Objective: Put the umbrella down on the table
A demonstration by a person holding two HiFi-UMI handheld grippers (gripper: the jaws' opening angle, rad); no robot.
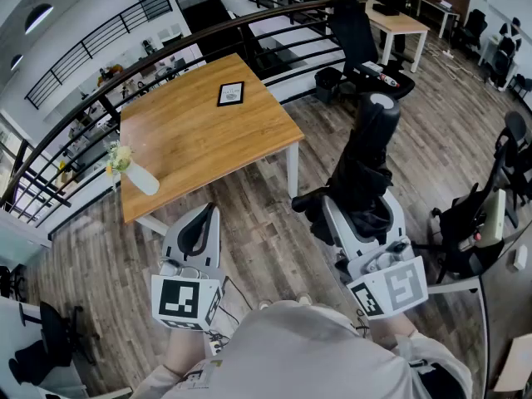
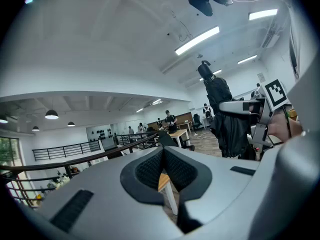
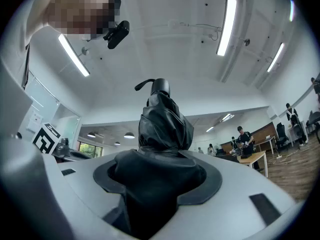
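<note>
A folded black umbrella [image 1: 371, 148] stands upright over the wood floor to the right of the wooden table [image 1: 199, 140]. My right gripper [image 1: 359, 210] is shut on the umbrella's lower part, and black fabric [image 3: 162, 124] fills the space between its jaws in the right gripper view. From the left gripper view the umbrella [image 2: 226, 121] shows at the right. My left gripper [image 1: 199, 223] hovers near the table's front edge. Its jaws are shut with nothing in them, and a sliver of the table [image 2: 163, 182] shows below the pads.
A small framed card [image 1: 230, 94] lies on the table's far side, and a white bottle with flowers [image 1: 133, 173] lies at its left front corner. A curved black railing [image 1: 249, 23] runs behind the table. Office chairs [image 1: 359, 44] stand at the back and the right.
</note>
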